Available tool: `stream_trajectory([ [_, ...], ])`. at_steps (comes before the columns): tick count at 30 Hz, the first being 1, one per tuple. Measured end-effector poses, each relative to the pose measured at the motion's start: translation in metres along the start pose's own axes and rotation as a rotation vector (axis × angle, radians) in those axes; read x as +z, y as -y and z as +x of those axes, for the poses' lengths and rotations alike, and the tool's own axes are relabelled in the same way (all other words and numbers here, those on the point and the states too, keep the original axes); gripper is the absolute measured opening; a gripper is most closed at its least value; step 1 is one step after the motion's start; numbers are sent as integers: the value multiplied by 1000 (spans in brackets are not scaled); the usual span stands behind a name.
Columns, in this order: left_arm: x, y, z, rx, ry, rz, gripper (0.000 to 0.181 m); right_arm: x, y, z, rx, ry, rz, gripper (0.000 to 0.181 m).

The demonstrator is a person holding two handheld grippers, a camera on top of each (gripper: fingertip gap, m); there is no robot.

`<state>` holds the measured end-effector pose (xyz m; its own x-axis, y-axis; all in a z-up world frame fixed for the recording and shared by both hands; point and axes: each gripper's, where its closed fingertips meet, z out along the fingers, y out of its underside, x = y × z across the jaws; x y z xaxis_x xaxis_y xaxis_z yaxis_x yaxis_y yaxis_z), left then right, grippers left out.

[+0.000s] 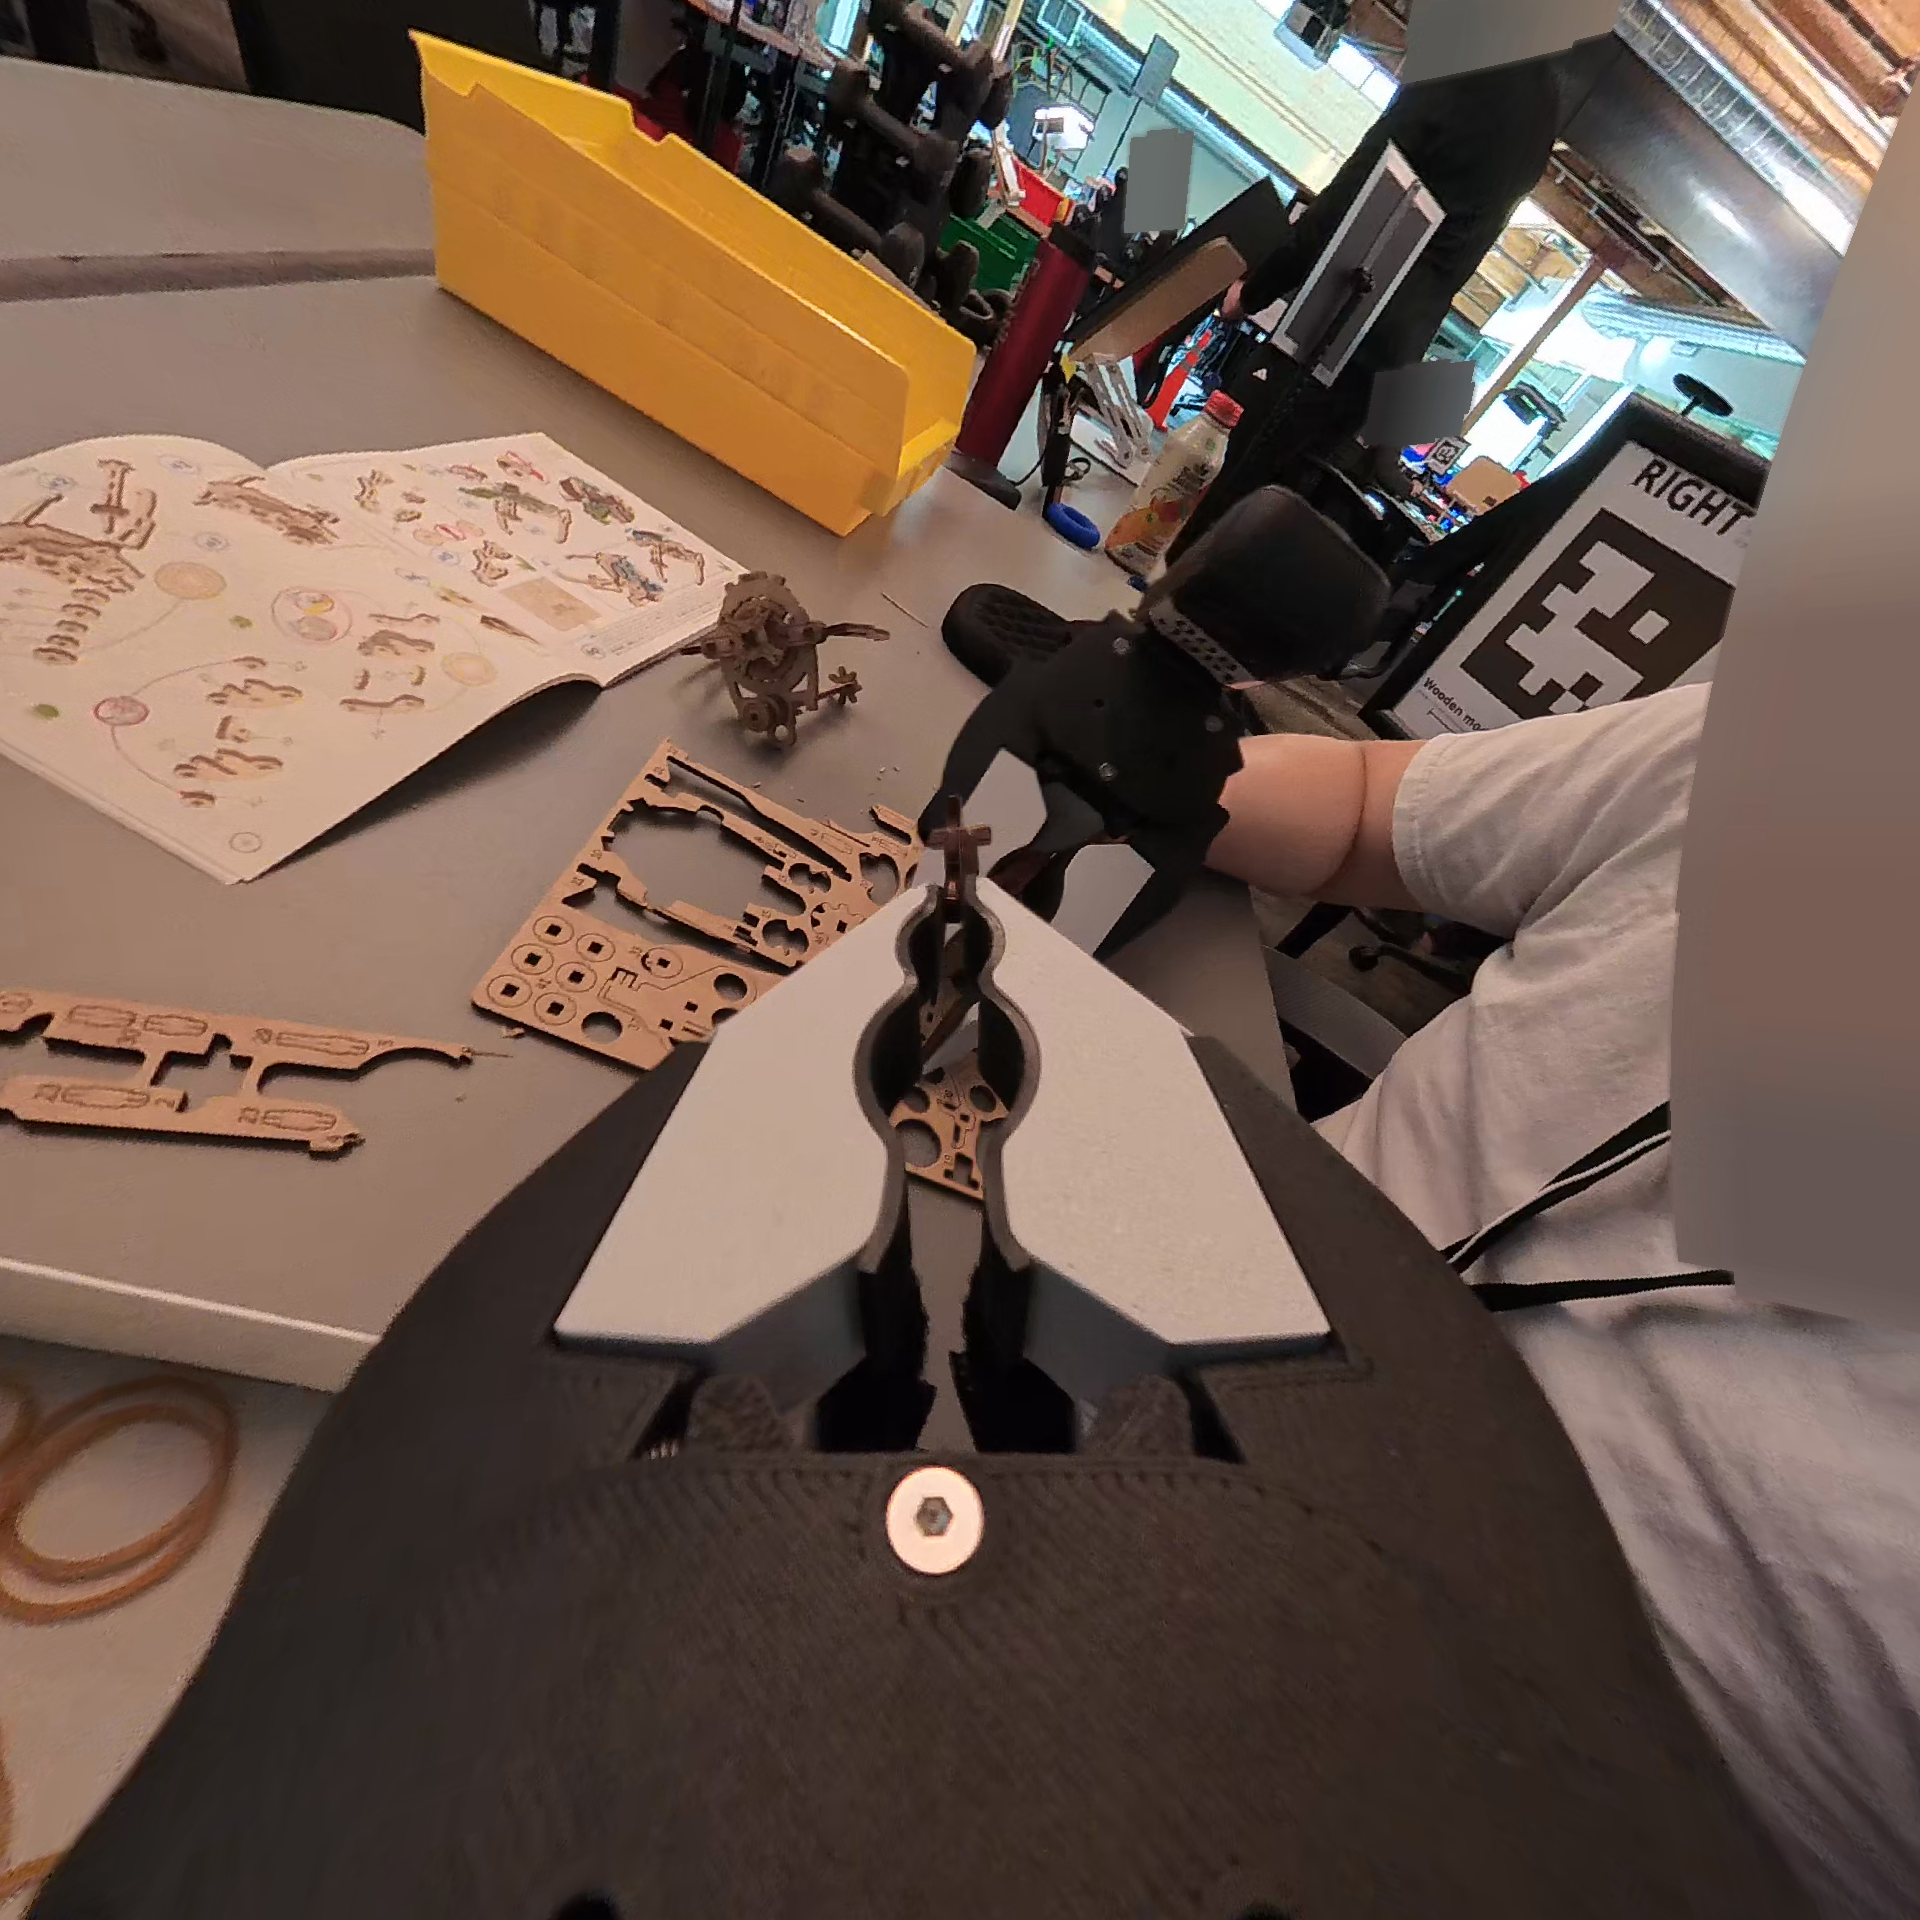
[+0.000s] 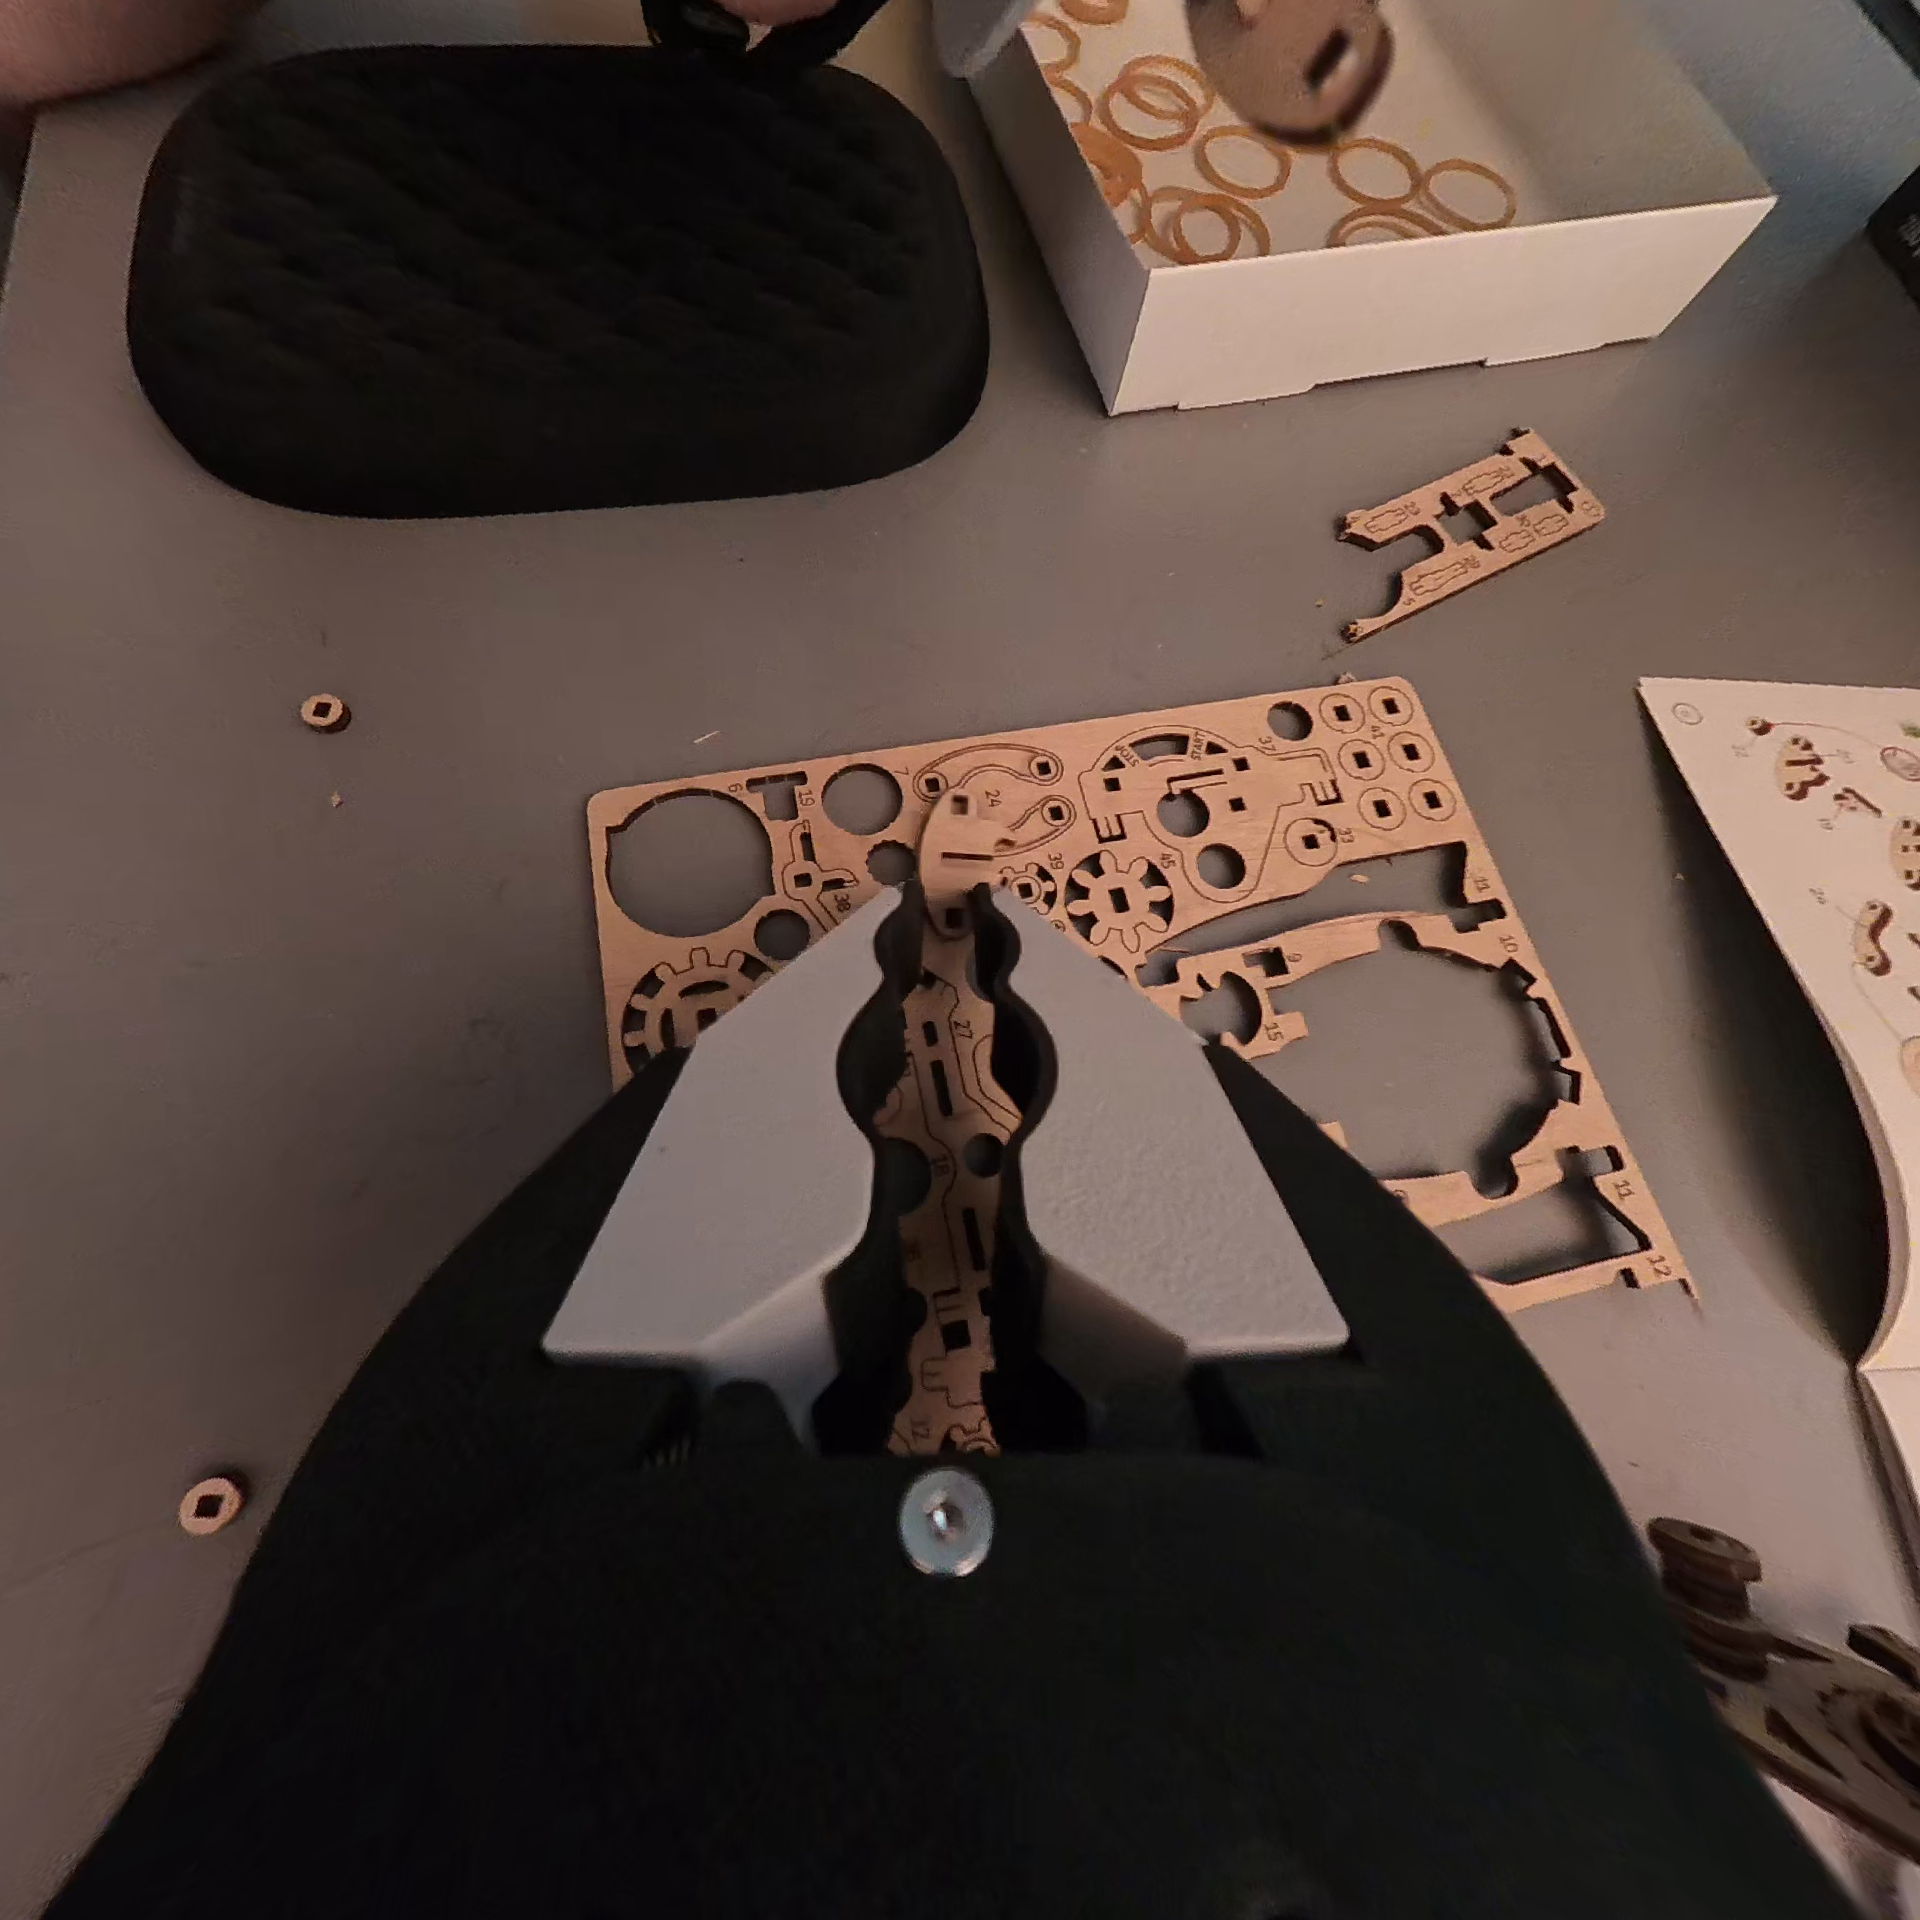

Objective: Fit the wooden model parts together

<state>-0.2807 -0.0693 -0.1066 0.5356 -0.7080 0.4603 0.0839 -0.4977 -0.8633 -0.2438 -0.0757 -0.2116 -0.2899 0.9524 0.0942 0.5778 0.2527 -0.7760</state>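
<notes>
My left gripper (image 1: 954,896) is shut on a thin dark wooden part (image 1: 958,844) whose cross-shaped top sticks out past the fingertips. It is held above the table edge. My right gripper (image 2: 943,896) is shut on the lower end of a pale oval wooden part (image 2: 964,844) with a slot and small square holes. It holds this part just above the punched-out wooden sheet (image 2: 1351,831). In the left wrist view the right gripper (image 1: 1029,873) is close behind the dark part, over the same sheet (image 1: 623,935). A partly built wooden model (image 1: 769,655) stands on the table beyond the sheet.
An open instruction booklet (image 1: 260,623) lies left of the model and a yellow bin (image 1: 675,270) stands behind it. A white box of rubber bands (image 2: 1351,301), a black pad (image 2: 561,281), a sheet offcut (image 2: 1475,530) and two loose wooden washers (image 2: 325,713) lie on the grey table. Across from one pair of fingers to the other is roughly 11 cm. The partly built wooden model (image 1: 769,655) sits 15 cm or so from the ends of my right fingers.
</notes>
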Motion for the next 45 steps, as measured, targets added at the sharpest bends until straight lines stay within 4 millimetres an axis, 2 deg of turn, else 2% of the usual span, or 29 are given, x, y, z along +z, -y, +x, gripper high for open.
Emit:
stream_trajectory([
  [8, -2, -3, -11, -53, 35, -8, 1, -6, 6, 0, -62, -21, 30, 7],
  [15, 2, -15, -20, -74, 91, -64, 1, -31, 34, 5, -251, -130, 155, 7],
  [20, 12, -36, -18, -218, 51, -152, 1, -52, 56, 10, -401, -276, 269, 7],
  [23, 20, -54, -10, -350, -6, -227, 1, -48, 54, 7, -424, -274, 250, 7],
  [27, 24, -69, -13, -398, -8, -295, 1, -34, 45, 3, -409, -232, 216, 7],
  [38, 28, -82, -10, -491, -41, -352, 1, -17, 38, -7, -358, -138, 220, 7],
  [41, 28, -80, -11, -516, -48, -337, 1, -15, 37, -12, -352, -99, 227, 7],
  [45, 27, -80, -9, -537, -66, -340, 1, -13, 36, -9, -351, -115, 214, 7],
])
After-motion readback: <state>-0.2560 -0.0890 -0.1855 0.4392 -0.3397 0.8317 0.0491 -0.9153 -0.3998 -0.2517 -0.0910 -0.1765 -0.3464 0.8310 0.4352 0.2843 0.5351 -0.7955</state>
